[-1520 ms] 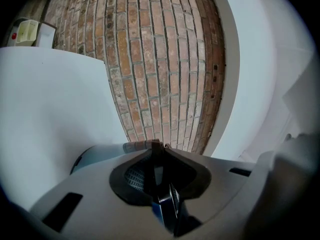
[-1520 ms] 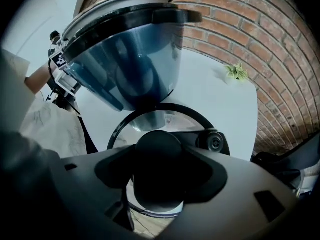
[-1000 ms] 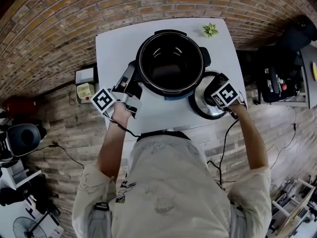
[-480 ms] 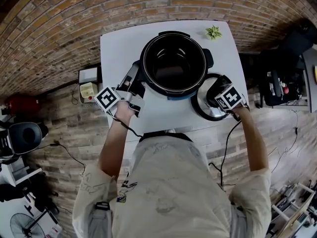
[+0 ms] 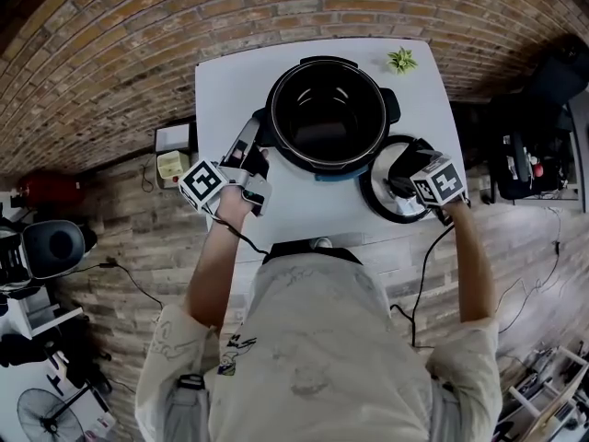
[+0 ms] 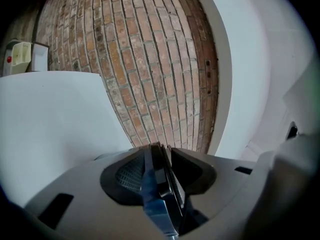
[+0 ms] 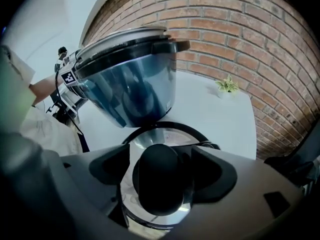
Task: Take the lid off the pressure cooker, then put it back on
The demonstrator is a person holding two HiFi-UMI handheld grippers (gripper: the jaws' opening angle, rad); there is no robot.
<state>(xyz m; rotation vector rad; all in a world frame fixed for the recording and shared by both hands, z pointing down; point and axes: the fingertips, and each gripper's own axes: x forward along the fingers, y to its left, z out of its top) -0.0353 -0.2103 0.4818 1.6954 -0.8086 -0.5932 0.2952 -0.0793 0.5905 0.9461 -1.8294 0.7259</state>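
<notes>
The pressure cooker [image 5: 327, 113] stands open on the white table [image 5: 230, 90], its dark pot empty. Its steel lid [image 5: 380, 203] lies flat on the table to the cooker's right. My right gripper [image 5: 409, 178] points down over the lid's black knob [image 7: 160, 184]; the right gripper [image 7: 162, 170] has its jaws opening, with the knob between them and small gaps at its sides. My left gripper [image 5: 250, 145] is level at the cooker's left side handle [image 6: 159, 194]. Here the left gripper [image 6: 160, 159] has its jaws opening, the thin handle standing between them.
A small green plant [image 5: 401, 60] sits at the table's far right corner. A white box [image 5: 173, 138] and a yellow thing lie on the floor left of the table. Dark equipment [image 5: 525, 155] stands to the right. A brick wall runs behind.
Both hands stay where they were, at the cooker's handle and on the lid's knob. The cooker and lid have not moved; only the head view has shifted slightly.
</notes>
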